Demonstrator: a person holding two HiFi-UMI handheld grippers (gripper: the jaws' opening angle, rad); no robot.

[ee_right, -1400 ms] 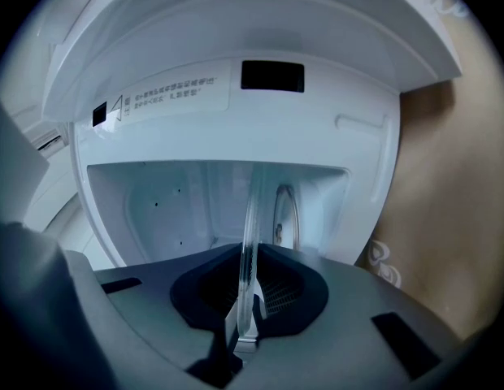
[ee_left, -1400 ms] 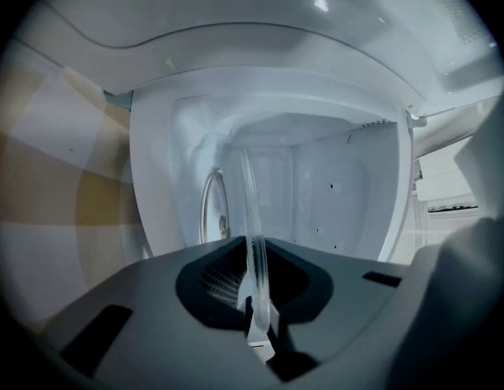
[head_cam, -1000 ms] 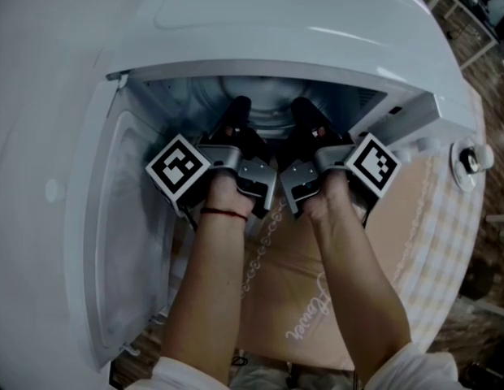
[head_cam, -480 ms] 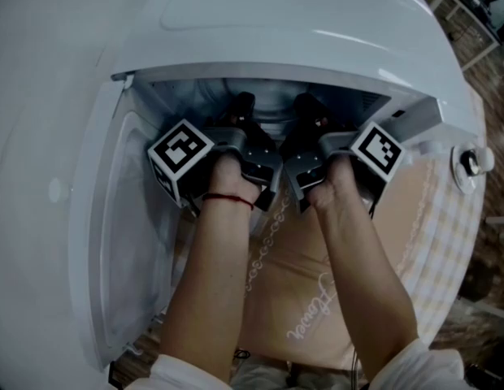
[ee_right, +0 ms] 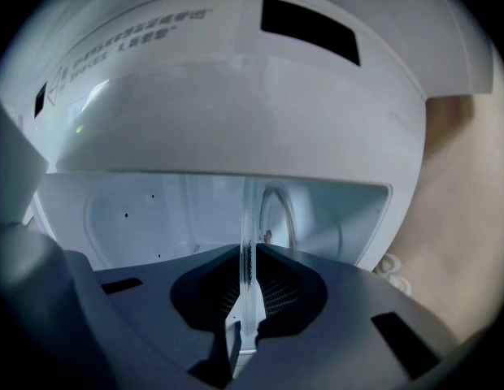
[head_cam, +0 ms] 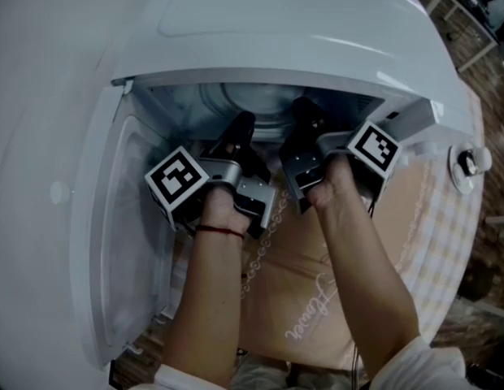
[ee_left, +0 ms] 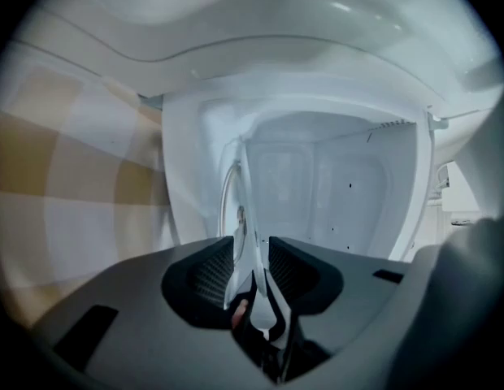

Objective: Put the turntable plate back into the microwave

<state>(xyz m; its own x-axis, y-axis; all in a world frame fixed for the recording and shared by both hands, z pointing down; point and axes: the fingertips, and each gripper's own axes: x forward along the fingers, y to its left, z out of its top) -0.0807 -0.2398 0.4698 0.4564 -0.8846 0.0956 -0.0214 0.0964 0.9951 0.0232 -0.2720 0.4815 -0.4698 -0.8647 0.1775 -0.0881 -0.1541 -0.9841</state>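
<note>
The glass turntable plate (head_cam: 260,104) lies inside the open white microwave (head_cam: 301,23), its near rim between both grippers. In the left gripper view the plate (ee_left: 240,218) shows edge-on between the jaws, with a gap on each side. My left gripper (ee_left: 250,270) is opening and its pads stand off the glass. In the head view the left gripper (head_cam: 240,136) sits at the cavity mouth. My right gripper (head_cam: 305,120) reaches deeper in. In the right gripper view the right gripper (ee_right: 250,287) is shut on the plate's rim (ee_right: 248,234).
The microwave door (head_cam: 122,242) hangs open at the left, close beside my left arm. The oven stands on a beige cloth (head_cam: 293,299) with printed lettering, and a checked cloth (head_cam: 447,242) lies at the right. A small round white fitting (head_cam: 467,162) sits by the oven's right corner.
My left gripper has drawn back out of the cavity toward me and its jaws have parted from the plate's rim. The right gripper has kept its place and its grip.
</note>
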